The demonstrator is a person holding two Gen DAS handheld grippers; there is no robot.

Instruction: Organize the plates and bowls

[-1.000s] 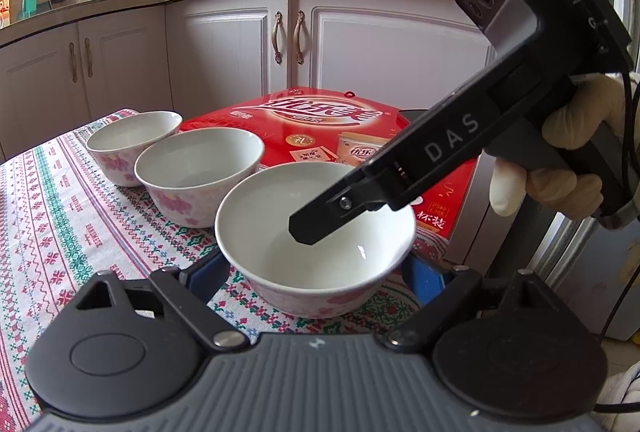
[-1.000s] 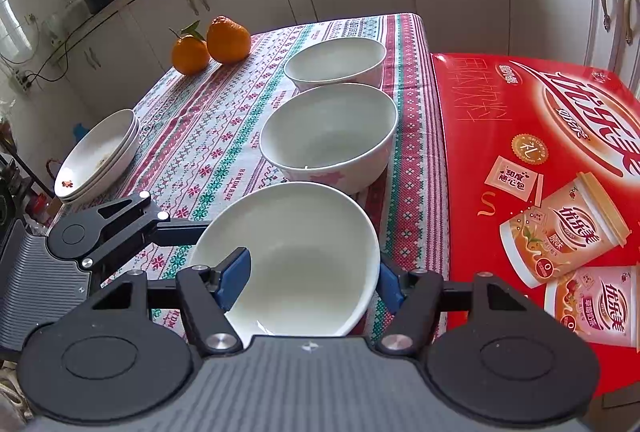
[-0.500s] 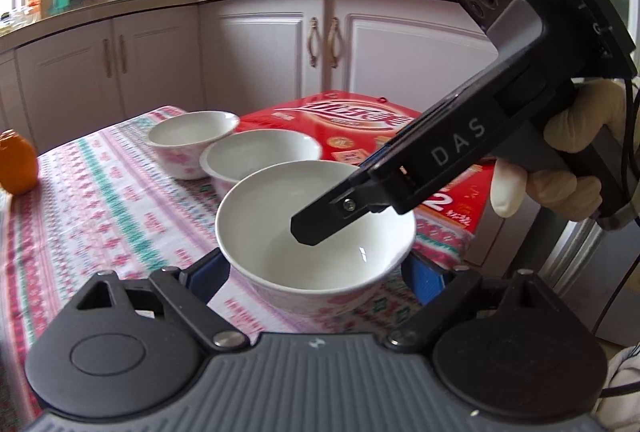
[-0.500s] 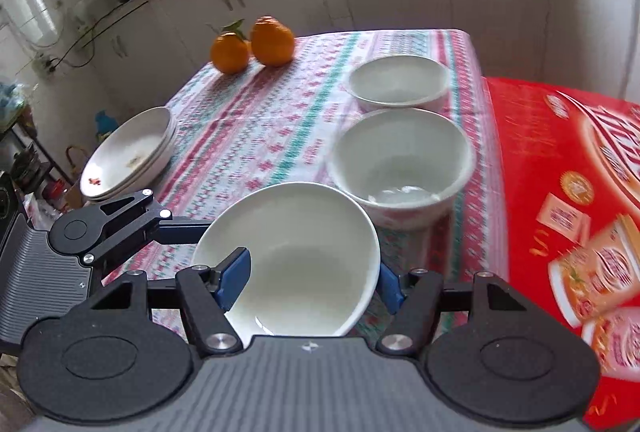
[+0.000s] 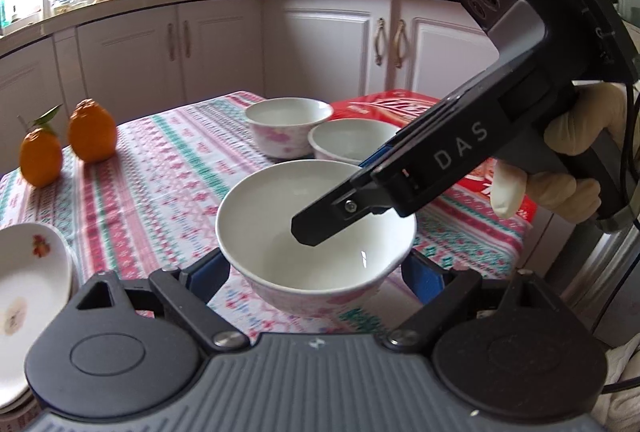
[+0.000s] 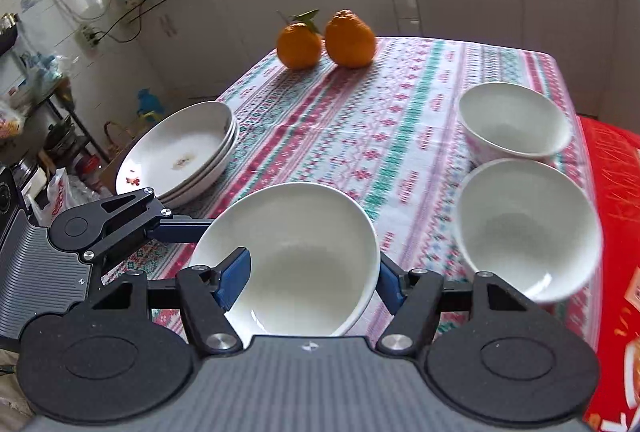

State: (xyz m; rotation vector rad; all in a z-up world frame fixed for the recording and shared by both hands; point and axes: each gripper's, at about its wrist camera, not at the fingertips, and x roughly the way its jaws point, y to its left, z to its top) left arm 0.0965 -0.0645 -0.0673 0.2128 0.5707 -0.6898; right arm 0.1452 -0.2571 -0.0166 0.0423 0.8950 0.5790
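Observation:
A white bowl with pink flowers [image 5: 316, 256] is held between both grippers above the patterned tablecloth. My left gripper [image 5: 316, 274] is shut on its two sides. My right gripper [image 6: 308, 278] grips its rim, one blue finger [image 6: 234, 274] inside and one outside; it shows in the left wrist view [image 5: 320, 228] as a black finger reaching into the bowl. The same bowl fills the right wrist view [image 6: 296, 252]. Two more bowls [image 6: 514, 120] [image 6: 524, 224] stand on the table to the right. A stack of white plates [image 6: 180, 150] sits at the left edge.
Two oranges [image 6: 328, 40] sit at the far end of the table [image 6: 360, 120]. A red printed box [image 6: 616, 192] lies beyond the right-hand bowls. White kitchen cabinets [image 5: 320, 44] line the room behind. The table's right edge drops off near the box.
The held bowl has moved with both grippers away from the red box toward the plate stack. The oranges and the plates have come into view. The two other bowls stayed put.

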